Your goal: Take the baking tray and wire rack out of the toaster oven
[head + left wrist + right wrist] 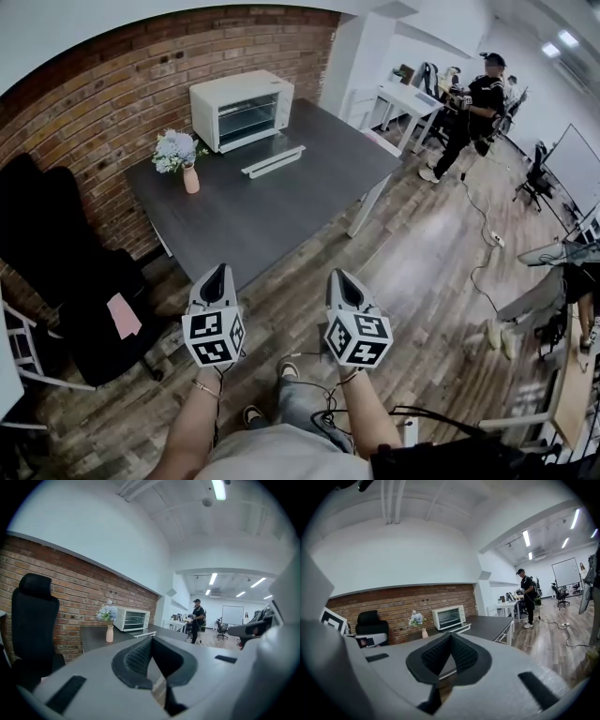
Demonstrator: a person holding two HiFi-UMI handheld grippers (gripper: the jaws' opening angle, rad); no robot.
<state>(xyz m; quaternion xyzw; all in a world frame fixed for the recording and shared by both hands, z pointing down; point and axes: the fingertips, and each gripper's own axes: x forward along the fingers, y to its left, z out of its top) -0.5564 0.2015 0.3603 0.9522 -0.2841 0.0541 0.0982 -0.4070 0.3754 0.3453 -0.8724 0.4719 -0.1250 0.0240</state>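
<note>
A white toaster oven (242, 110) stands at the far end of a dark table (281, 206), against the brick wall. Its door (273, 161) lies folded down flat in front of it. Wire bars show faintly in the dark opening; the tray and rack cannot be told apart from here. My left gripper (215, 278) and right gripper (343, 281) hang side by side over the wooden floor, short of the table's near edge. Both are shut with nothing between their jaws. The oven (132, 619) shows small and far past the left gripper (151, 639), and the oven (448, 617) likewise past the right gripper (450, 636).
A pink vase of pale flowers (178, 155) stands on the table left of the oven. Black office chairs (56, 253) crowd the left side. A person (473, 112) stands by white desks (408, 98) at the back right. Cables trail over the floor (483, 272).
</note>
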